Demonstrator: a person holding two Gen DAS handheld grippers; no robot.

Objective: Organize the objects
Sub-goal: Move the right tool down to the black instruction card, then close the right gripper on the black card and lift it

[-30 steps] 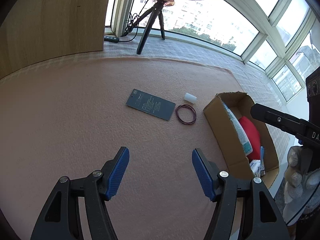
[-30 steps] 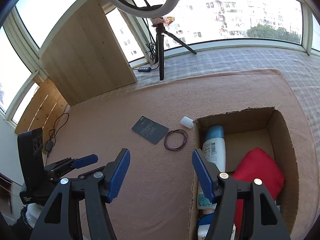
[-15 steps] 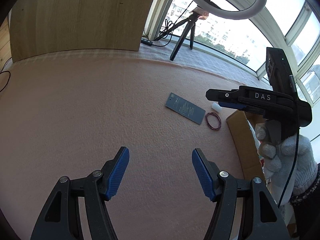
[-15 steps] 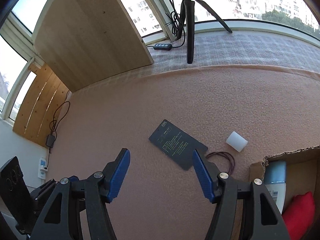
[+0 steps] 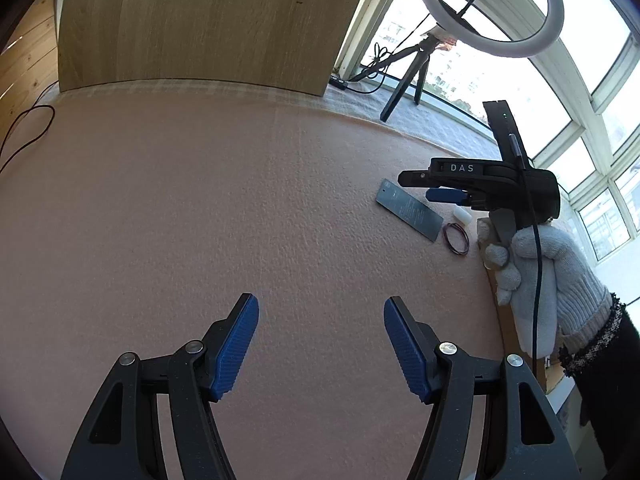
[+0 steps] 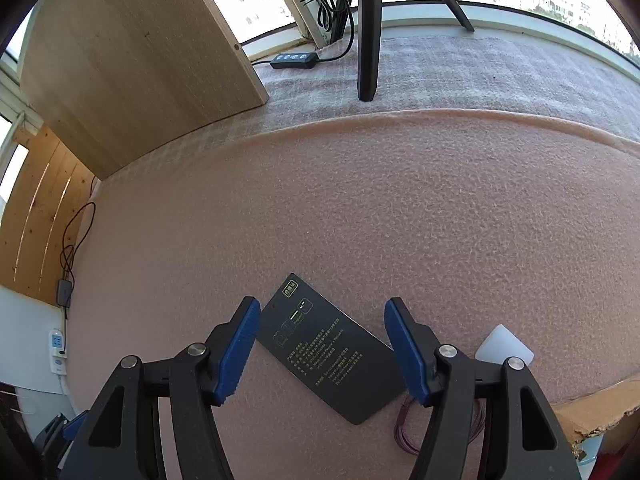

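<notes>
Lowered, right gripper (image 6: 320, 344) now hovers wide-jawed over dark card (image 6: 332, 354).

A ring light (image 5: 488, 8) on a black tripod (image 5: 404, 80) stands at one o'clock by the windows (image 5: 580, 92). A wooden board (image 5: 200, 20) leans at eleven o'clock, a black power strip (image 6: 295, 59) (cables trailing) just beside it at twelve. Pink carpet (image 5: 200, 200) covers the floor.

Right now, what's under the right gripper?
The right gripper hangs open over the dark card on the pink mat. Its right arm covers part of the purple rubber bands and white cap.
</notes>
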